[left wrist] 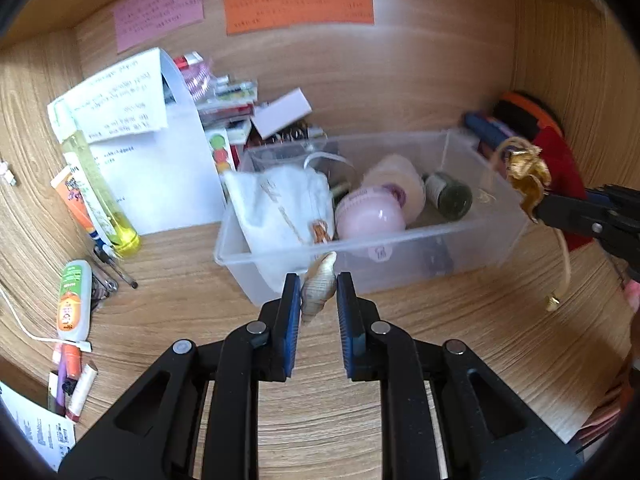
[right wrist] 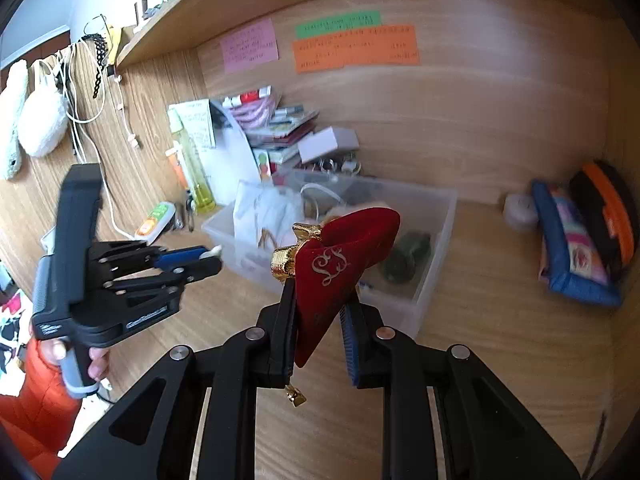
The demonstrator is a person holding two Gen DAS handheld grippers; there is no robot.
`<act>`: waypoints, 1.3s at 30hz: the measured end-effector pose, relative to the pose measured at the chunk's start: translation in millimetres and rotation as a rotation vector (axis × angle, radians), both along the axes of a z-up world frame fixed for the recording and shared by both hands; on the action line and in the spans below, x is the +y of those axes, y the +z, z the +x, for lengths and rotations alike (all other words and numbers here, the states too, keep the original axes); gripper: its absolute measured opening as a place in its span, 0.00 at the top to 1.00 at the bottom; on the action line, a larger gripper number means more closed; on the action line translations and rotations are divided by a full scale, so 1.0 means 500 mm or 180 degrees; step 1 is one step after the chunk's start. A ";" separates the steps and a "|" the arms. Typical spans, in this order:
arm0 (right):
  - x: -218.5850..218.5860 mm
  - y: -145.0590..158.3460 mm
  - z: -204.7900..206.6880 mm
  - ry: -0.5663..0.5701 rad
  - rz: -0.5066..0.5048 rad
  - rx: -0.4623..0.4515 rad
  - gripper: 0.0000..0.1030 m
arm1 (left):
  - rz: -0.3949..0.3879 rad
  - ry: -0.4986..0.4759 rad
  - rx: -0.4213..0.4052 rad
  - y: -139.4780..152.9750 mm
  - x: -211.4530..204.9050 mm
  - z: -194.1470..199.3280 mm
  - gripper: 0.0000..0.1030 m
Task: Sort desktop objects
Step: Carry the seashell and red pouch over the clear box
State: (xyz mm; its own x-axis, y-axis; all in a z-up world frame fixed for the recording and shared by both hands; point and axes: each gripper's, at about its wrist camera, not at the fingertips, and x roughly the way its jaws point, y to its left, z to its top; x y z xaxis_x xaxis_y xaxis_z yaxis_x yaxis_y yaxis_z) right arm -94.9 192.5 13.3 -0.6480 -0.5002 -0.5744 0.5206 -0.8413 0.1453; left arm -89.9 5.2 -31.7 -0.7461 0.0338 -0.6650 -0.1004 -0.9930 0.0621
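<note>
Left gripper (left wrist: 319,300) sits at lower centre of the left wrist view, jaws clamped on a pale ridged seashell (left wrist: 319,290) that stands upright between the blue pads, tip poking above them. Shell is held up off the wooden desk (left wrist: 460,344), just in front of the near wall of the clear plastic bin (left wrist: 432,240) at frame centre. Inside the bin: white cloth bag (left wrist: 280,204) on the left, pink round jar (left wrist: 370,214) in the middle, dark green bottle (left wrist: 448,196) to the right. Right gripper (right wrist: 318,308) at lower centre of the right wrist view, jaws closed on a red velvet pouch (right wrist: 340,268) with gold embroidery and a gold ribbon tie (right wrist: 288,260); pouch hangs point-down between the pads, a gold cord end (right wrist: 296,396) dangling below. In the left wrist view the same pouch shows at right edge, mostly hidden behind the ribbon. Pouch is in the air, in front of the bin's near right corner. Yellow bottle (left wrist: 106,200) leans against white papers (left wrist: 152,168) in the upper left, coloured notes (left wrist: 298,4) stuck on the back panel at top. Blue fabric case (right wrist: 572,256) lies at the right edge of the right wrist view. An orange sleeve (right wrist: 36,384) shows lower left there, hand (right wrist: 94,364) on the left gripper's handle.
</note>
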 end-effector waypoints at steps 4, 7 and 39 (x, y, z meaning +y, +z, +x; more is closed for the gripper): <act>-0.010 0.030 -0.017 -0.0002 0.0007 0.0097 0.83 | 0.0115 0.0028 0.0153 0.041 -0.019 0.000 0.83; -0.015 0.053 -0.030 0.0015 -0.0032 0.0158 0.83 | 0.0234 0.0021 0.0242 0.070 -0.034 -0.001 0.83; -0.083 -0.037 -0.197 -0.0008 0.0398 -0.0090 0.82 | 0.0574 -0.0354 -0.0187 0.009 -0.008 -0.187 0.83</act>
State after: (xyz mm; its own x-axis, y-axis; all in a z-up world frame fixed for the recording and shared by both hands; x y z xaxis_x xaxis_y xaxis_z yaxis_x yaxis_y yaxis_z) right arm -193.5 151.1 -5.1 -0.6319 -0.4218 -0.6502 0.5155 -0.8552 0.0538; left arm -183.7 1.3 -27.1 -0.6913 0.2361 -0.6829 -0.2081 -0.9701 -0.1246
